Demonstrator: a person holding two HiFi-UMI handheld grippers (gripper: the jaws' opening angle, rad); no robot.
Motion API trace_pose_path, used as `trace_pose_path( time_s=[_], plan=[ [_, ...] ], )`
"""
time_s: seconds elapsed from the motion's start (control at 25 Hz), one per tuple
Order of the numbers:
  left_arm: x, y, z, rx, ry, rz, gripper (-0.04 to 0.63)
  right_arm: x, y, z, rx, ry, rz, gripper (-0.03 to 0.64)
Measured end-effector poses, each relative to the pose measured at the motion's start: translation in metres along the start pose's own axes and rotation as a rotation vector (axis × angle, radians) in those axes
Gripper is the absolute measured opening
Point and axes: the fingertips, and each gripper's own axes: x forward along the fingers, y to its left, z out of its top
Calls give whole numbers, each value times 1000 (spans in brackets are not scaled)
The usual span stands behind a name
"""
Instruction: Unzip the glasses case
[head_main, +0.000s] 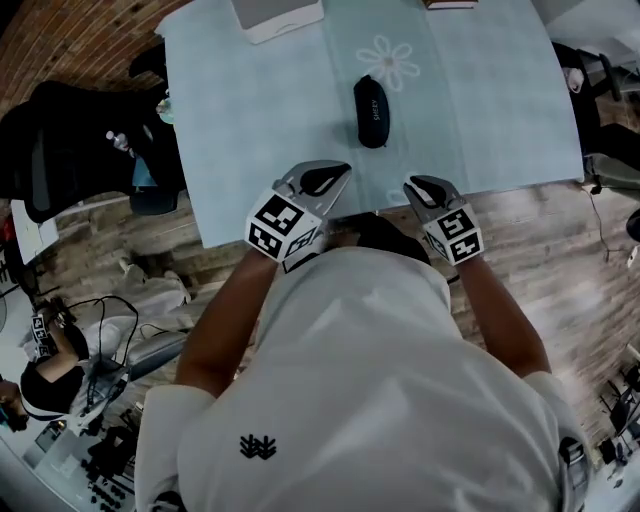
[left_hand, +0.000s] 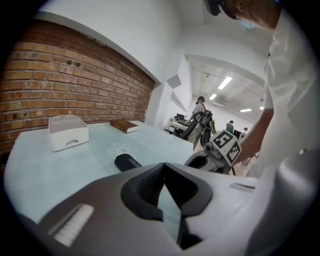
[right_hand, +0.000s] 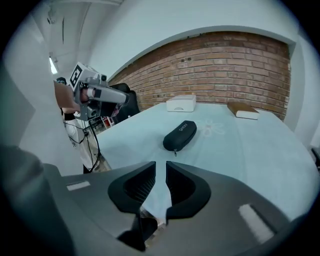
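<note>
A: Left gripper (head_main: 338, 172), state?
B: Jaw tips together, nothing between them.
A: Right gripper (head_main: 415, 185)?
B: Jaws a narrow slit apart, empty; only the table (head_main: 250, 120) shows through the gap.
A: Glasses case (head_main: 372, 110)?
B: It lies flat on the table, zipped closed, ahead of both grippers and clear of each. Zipper pull at the end nearest the right gripper.

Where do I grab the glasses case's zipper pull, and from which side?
Pinch the zipper pull hanging at the near end of the glasses case, coming from the near edge of the table: the case lies lengthwise away from you, so the tab faces you.
</note>
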Motion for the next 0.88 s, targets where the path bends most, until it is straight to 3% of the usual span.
trace_pose_path(
  time_s=[0.12, 0.32, 0.56, 0.88],
  plan=[
    [28, 15, 8, -1, 27, 11, 55, 27, -14, -2, -19, 19, 47, 44],
    [75, 31, 4, 69, 128, 30, 55, 59, -20, -7, -68, 31, 101, 44],
    [109, 67, -3, 127, 208, -2, 55, 98, -24, -7, -95, 72, 89, 44],
    [140, 77, -15, 182, 286, -28, 55, 114, -24, -9, -162, 92, 97, 51]
  ],
)
